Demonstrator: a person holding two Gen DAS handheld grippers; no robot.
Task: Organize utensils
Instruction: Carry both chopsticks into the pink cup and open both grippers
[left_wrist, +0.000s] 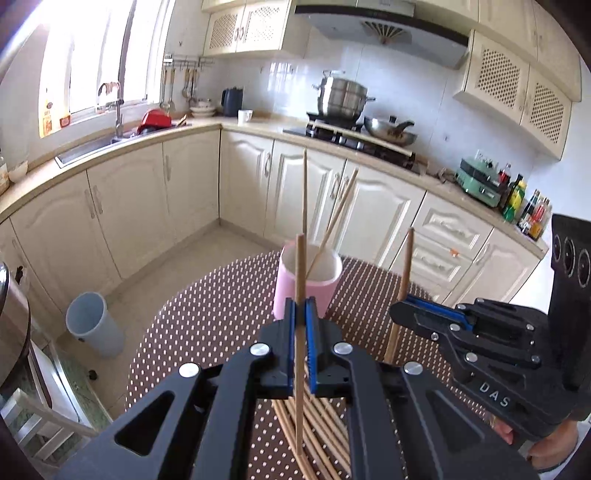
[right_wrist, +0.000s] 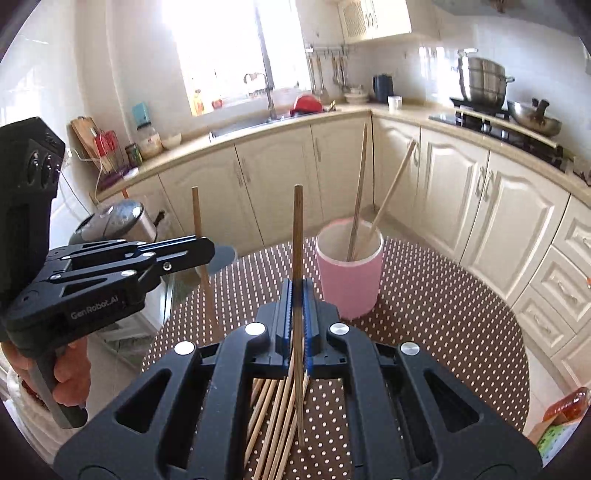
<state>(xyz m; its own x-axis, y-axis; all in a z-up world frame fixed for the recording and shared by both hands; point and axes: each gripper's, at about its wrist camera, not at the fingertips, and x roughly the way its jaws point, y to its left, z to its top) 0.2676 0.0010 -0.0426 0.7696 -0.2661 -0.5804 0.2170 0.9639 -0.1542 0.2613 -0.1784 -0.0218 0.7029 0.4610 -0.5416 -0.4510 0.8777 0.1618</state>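
A pink cup (left_wrist: 327, 295) (right_wrist: 351, 288) stands on the dotted table (right_wrist: 443, 314), with two chopsticks (left_wrist: 304, 184) (right_wrist: 358, 206) leaning inside it. My left gripper (left_wrist: 300, 306) (right_wrist: 210, 251) is shut on one upright wooden chopstick (left_wrist: 299, 266) (right_wrist: 197, 214), held above the table just short of the cup. My right gripper (right_wrist: 297, 291) (left_wrist: 397, 310) is shut on another upright chopstick (right_wrist: 298, 229) (left_wrist: 406, 258), beside the left one. Under both grippers a pile of loose chopsticks (left_wrist: 325, 424) (right_wrist: 273, 417) lies on the cloth.
A grey bin (left_wrist: 92, 325) stands on the floor left of the table. A rice cooker (right_wrist: 114, 221) sits beyond the table's left edge. An orange packet (right_wrist: 565, 406) lies at the right edge. Kitchen cabinets (left_wrist: 192, 184) run behind, with a person's hand (right_wrist: 70, 373) on the left gripper's handle.
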